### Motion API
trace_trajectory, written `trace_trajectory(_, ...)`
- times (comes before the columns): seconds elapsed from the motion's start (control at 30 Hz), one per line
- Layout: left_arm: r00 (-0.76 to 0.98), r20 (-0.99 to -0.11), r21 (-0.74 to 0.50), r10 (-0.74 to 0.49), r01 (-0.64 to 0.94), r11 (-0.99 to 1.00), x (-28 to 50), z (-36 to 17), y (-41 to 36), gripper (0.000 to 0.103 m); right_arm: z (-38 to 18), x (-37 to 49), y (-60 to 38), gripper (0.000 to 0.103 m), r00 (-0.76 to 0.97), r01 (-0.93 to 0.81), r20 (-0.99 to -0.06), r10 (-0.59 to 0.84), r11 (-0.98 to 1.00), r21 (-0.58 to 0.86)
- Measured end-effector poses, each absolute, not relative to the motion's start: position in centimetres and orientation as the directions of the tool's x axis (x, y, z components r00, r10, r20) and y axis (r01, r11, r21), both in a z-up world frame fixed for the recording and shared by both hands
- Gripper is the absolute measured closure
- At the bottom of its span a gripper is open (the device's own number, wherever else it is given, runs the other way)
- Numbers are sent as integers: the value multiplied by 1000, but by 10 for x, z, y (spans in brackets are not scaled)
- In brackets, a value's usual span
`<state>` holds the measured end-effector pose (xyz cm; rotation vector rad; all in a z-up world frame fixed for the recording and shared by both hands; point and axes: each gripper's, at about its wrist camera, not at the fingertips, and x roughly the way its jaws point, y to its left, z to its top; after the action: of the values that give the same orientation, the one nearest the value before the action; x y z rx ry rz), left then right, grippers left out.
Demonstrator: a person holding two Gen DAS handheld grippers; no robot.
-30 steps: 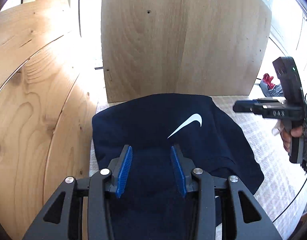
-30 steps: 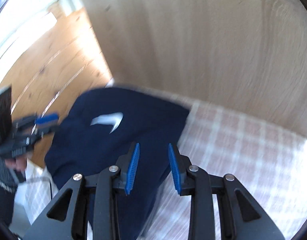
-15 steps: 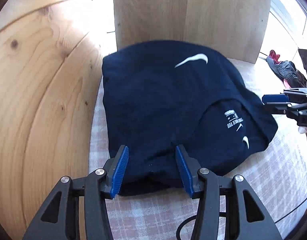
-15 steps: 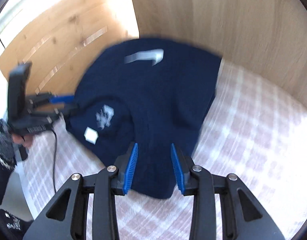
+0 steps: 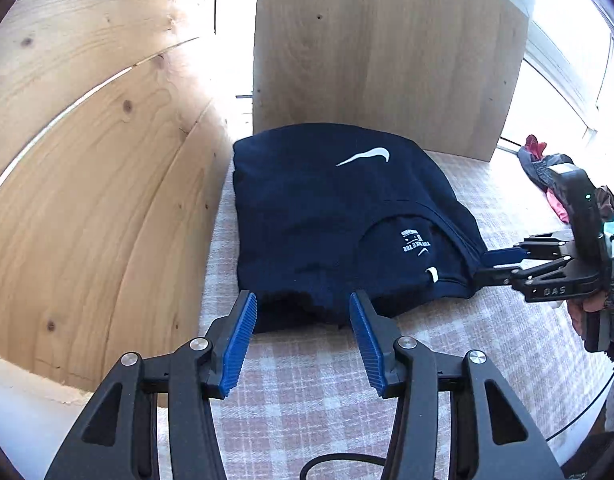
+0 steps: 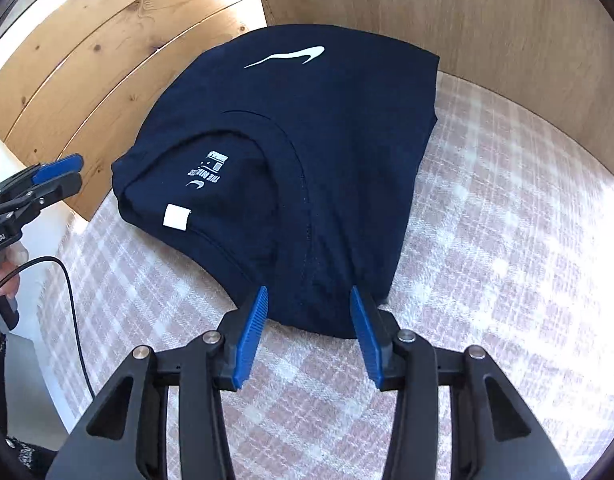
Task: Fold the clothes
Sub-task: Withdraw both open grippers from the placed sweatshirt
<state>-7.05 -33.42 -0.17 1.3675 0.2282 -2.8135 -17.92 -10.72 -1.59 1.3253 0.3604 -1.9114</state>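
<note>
navy shirt (image 6: 315, 152) folded compact, on checked cloth (image 6: 487, 240) in wooden-panel corner | left claw (image 5: 303, 336) wide, empty, at shirt's near edge | right claw (image 6: 309, 334) wide, empty, at collar-side hem | likely released for tidying

We see a white swoosh logo (image 5: 366, 156) printed on the chest of the folded navy T-shirt (image 5: 315, 216). Inside its collar there is a small white neck print (image 6: 205, 170) with another small swoosh; we can make out "THE" at its start, but the rest is too small to read. Beside it sits a blank white tag (image 6: 176, 216). On the right gripper (image 5: 493, 264) we read "DAS", and on the left gripper (image 6: 61, 174) "RobotAI", its start cut off.
</note>
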Motion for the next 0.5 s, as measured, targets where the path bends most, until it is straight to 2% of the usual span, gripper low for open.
trace_trajectory(0.1,-557,-823,-148,111,22,-989,-69,-15,-338,56,15,-168,-100,60,-222,706,-869,-443,-687,170)
trace_trajectory(0.17,-486,-871,-111,72,51,-993,-76,-33,-335,59,41,-156,-93,60,-288,697,-848,-444,-705,132)
trace_trajectory(0.23,-508,-858,-130,76,70,-989,-65,-22,-332,59,67,-140,-88,59,-374,685,-826,-421,-727,60)
trace_trajectory(0.3,-568,-820,-149,73,88,-985,-45,7,-324,57,92,-123,-80,49,-471,648,-799,-374,-761,-26)
trace_trajectory(0.33,-598,-799,-150,65,93,-984,-34,22,-319,56,102,-114,-81,48,-515,631,-778,-361,-774,-59)
trace_trajectory(0.4,-648,-761,-128,36,96,-987,-12,51,-304,49,122,-100,-73,48,-569,607,-738,-363,-791,-79)
trace_trajectory(0.47,-679,-734,-104,11,97,-990,8,75,-289,35,135,-88,-66,48,-582,591,-724,-371,-804,-62)
trace_trajectory(0.5,-688,-725,-98,0,104,-990,17,85,-282,33,140,-83,-62,48,-583,584,-720,-376,-810,-50)
